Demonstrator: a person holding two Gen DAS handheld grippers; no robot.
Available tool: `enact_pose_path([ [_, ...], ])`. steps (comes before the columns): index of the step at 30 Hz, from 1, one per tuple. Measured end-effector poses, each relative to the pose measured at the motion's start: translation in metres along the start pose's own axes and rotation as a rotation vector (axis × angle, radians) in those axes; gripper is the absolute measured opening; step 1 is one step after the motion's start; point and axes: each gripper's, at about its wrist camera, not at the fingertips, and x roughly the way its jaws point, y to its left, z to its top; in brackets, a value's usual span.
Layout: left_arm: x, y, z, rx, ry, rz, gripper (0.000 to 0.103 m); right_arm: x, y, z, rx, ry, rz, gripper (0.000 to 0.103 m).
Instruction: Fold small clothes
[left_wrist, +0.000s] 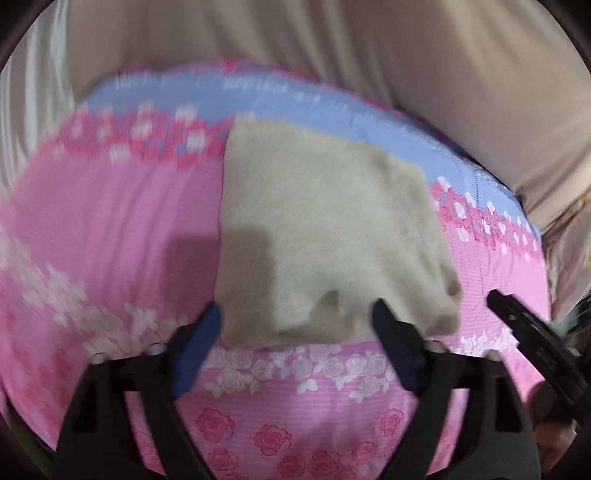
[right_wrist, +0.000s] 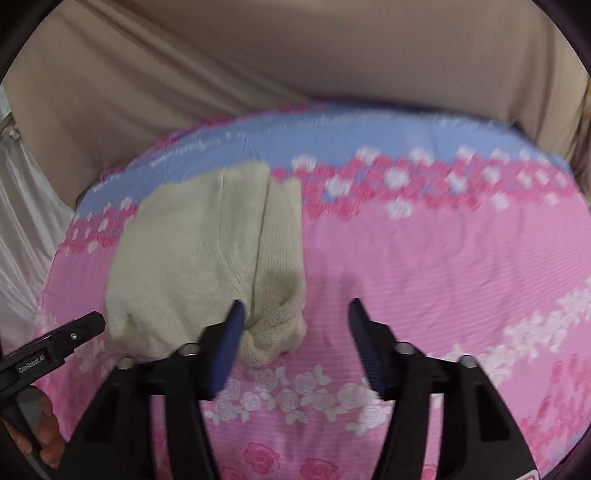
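Note:
A cream knitted garment (left_wrist: 325, 229) lies folded into a rough rectangle on the pink rose-print sheet (left_wrist: 110, 221). My left gripper (left_wrist: 297, 319) stands open just over the garment's near edge, its blue pads wide apart and not pressing the cloth. In the right wrist view the same garment (right_wrist: 199, 258) lies to the left, with a bunched knit corner near the front. My right gripper (right_wrist: 297, 308) is open. Its left fingertip (right_wrist: 236, 314) is beside that corner, and only sheet shows between the pads. Each gripper's black tip shows in the other's view: right gripper (left_wrist: 517, 325), left gripper (right_wrist: 74, 336).
The sheet has a blue band (right_wrist: 332, 136) along its far edge. Beige draped cloth (right_wrist: 258, 55) rises behind it, and pale satin fabric (left_wrist: 29, 110) hangs at the left. A hand (right_wrist: 44, 424) holds the left gripper at the lower left.

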Motion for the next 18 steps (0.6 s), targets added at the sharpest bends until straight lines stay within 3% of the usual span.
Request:
enact_pose_path([
  [4, -0.018, -0.031, -0.006, 0.107, -0.083, 0.075, 0.095, -0.019, 0.017, -0.013, -0.085, -0.097, -0.033, 0.077],
  [6, -0.021, -0.040, -0.012, 0.119, -0.101, 0.086, 0.095, -0.019, 0.023, -0.021, -0.120, -0.076, -0.036, 0.076],
  [9, -0.023, -0.044, -0.024, 0.125, -0.128, 0.163, 0.095, -0.019, 0.020, -0.031, -0.104, -0.050, -0.025, 0.077],
  [18, -0.027, -0.042, -0.050, 0.118, -0.128, 0.173, 0.095, -0.026, 0.014, -0.048, -0.056, -0.029, -0.020, 0.079],
])
